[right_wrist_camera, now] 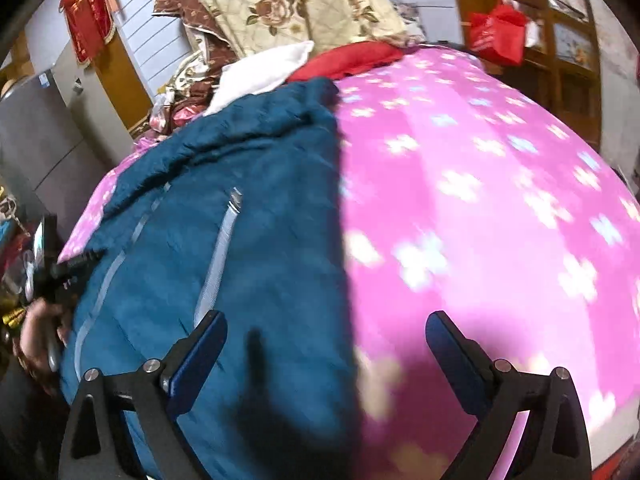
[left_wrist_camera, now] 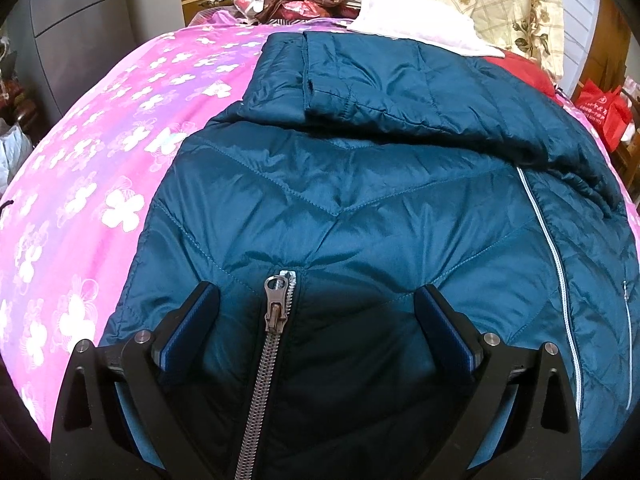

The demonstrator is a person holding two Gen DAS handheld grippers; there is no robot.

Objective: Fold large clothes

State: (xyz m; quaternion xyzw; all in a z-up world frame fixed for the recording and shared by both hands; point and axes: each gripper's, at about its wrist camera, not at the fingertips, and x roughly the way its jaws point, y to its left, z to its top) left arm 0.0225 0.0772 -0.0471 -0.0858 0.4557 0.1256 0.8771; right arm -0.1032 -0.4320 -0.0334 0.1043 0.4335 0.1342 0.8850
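A teal quilted jacket [left_wrist_camera: 360, 184] lies spread on a bed covered with a pink flowered sheet [left_wrist_camera: 80, 200]. The left gripper [left_wrist_camera: 316, 300] hovers over its zipper [left_wrist_camera: 276, 308], fingers wide and holding nothing. The right gripper [right_wrist_camera: 326, 330] straddles the jacket's edge, fingers wide, empty. A red bag [right_wrist_camera: 498, 32] hangs beyond the bed; its contents cannot be seen.

A big blue puffy jacket [left_wrist_camera: 360, 200] lies flat on a pink bed cover [left_wrist_camera: 100, 160] with white flowers. The left gripper [left_wrist_camera: 316, 304] is wide open right over the jacket, with one finger on each side of a grey zipper [left_wrist_camera: 276, 312]. A sleeve [left_wrist_camera: 400, 88] is folded across the top. Behind it lie a white cloth [left_wrist_camera: 416, 20] and a red bag [left_wrist_camera: 604, 112].
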